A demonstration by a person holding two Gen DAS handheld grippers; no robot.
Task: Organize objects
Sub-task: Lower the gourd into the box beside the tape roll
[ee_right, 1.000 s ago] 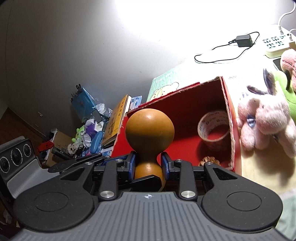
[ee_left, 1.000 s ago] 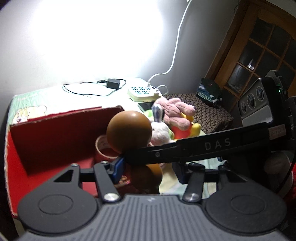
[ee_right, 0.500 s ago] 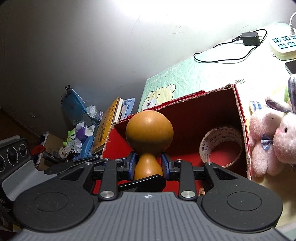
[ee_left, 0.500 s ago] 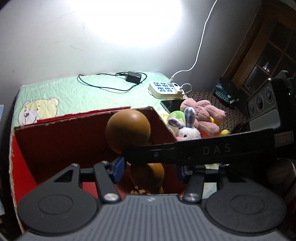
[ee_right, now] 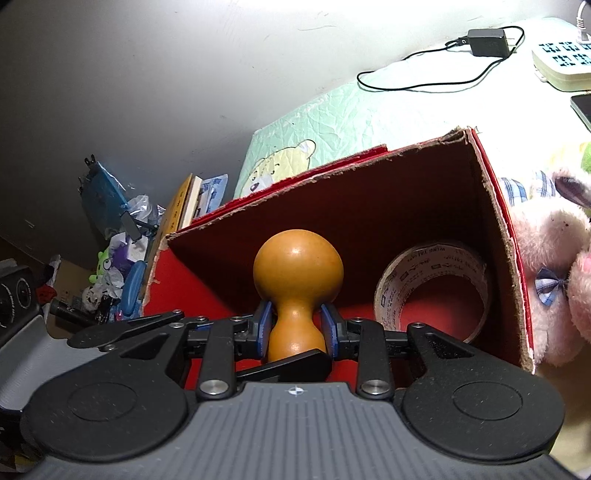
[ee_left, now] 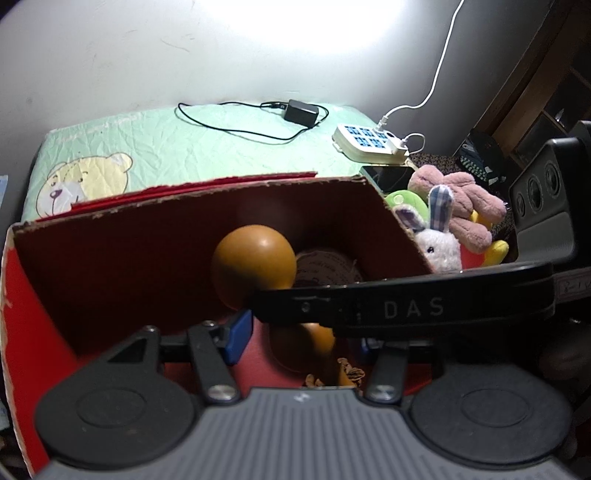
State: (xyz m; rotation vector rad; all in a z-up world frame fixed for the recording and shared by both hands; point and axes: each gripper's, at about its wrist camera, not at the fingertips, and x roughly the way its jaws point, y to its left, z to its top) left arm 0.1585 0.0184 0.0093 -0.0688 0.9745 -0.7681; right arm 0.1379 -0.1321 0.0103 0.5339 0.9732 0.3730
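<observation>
Green bedding (ee_left: 221,140) carries a red box (ee_right: 406,206), which now fills both views where a second ago it lay lower. The right gripper (ee_right: 295,325) pinches the gourd (ee_right: 297,273) at its waist, inside the box, tape (ee_right: 432,280) right of the jaws. The left gripper (ee_left: 295,334) gapes, empty. Release looks close.

Both views dim overall, lit by 1 strong source high on the wall (ee_left: 306,22); it blows out to white glare there. Right wrist view: wall falls off to dark grey at left. The red box (ee_left: 184,236) interior sits in deep shadow. A small highlight shows on the gourd (ee_right: 298,273). Near gripper parts are soft, slightly blurred. Fisheye bending and black vignetting at the corners.
</observation>
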